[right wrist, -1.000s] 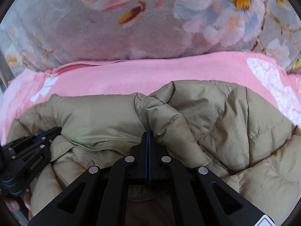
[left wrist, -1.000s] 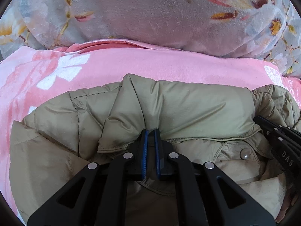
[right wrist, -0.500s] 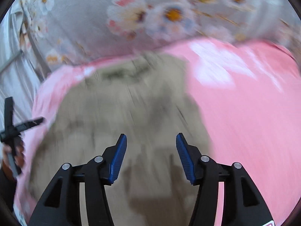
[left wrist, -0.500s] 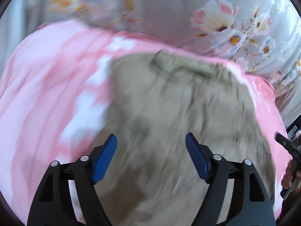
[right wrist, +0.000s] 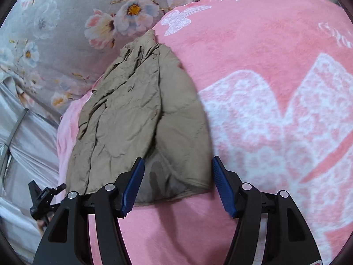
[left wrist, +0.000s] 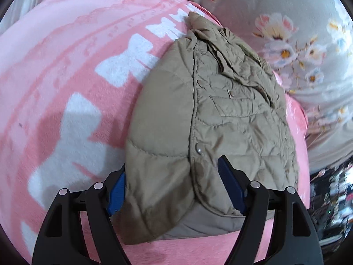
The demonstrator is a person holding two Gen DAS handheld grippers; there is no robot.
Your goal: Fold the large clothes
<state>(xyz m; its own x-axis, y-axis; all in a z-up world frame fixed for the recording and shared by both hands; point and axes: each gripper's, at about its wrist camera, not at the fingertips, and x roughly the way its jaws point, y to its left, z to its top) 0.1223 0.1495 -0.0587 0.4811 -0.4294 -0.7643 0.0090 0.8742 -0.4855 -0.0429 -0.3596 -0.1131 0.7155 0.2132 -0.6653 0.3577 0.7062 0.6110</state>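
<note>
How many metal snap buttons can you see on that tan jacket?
2 clearly, in the left wrist view of the jacket: one snap on the front edge near the fingers, another snap on the pocket flap higher up. Folds may hide more.

My bed's got a pink blanket [left wrist: 66,70] with white butterfly prints spread over it. The folded khaki puffer jacket [left wrist: 211,119] sits right on that, collar end up against the grey floral pillow [right wrist: 55,22].
</note>
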